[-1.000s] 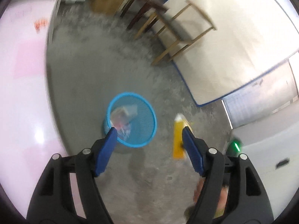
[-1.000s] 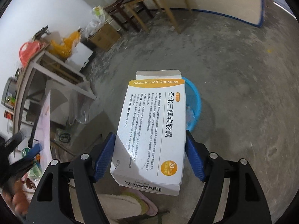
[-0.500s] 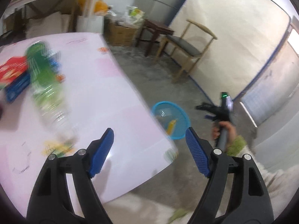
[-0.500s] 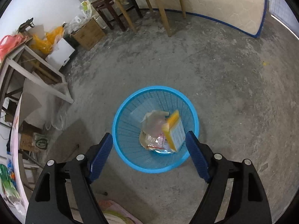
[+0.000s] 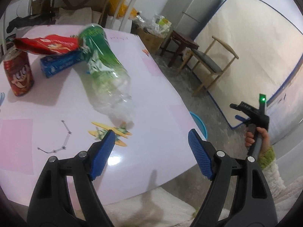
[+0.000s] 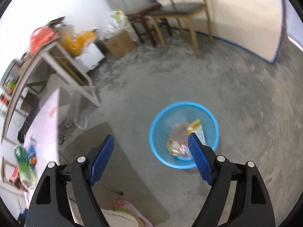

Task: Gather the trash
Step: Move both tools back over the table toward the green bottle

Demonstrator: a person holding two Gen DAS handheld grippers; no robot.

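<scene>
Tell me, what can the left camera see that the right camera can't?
Only the left wrist view shows the red can, the red bag and the hand holding the other tongs. Only the right wrist view shows inside the blue bin, where the box lies. Both show the green bottle, the table, the chair and open tongs.

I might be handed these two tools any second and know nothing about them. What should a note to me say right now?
Left tool: open, empty, over the white table.
Right tool: open, empty, above the floor beside the blue basket.
Done: the medicine box and some clear wrappers lie in the basket.
Left on the table: green bottle on its side, red can upright, blue box, red snack bag, small yellow wrapper.
The bottle lies nearest the left tool.
</scene>
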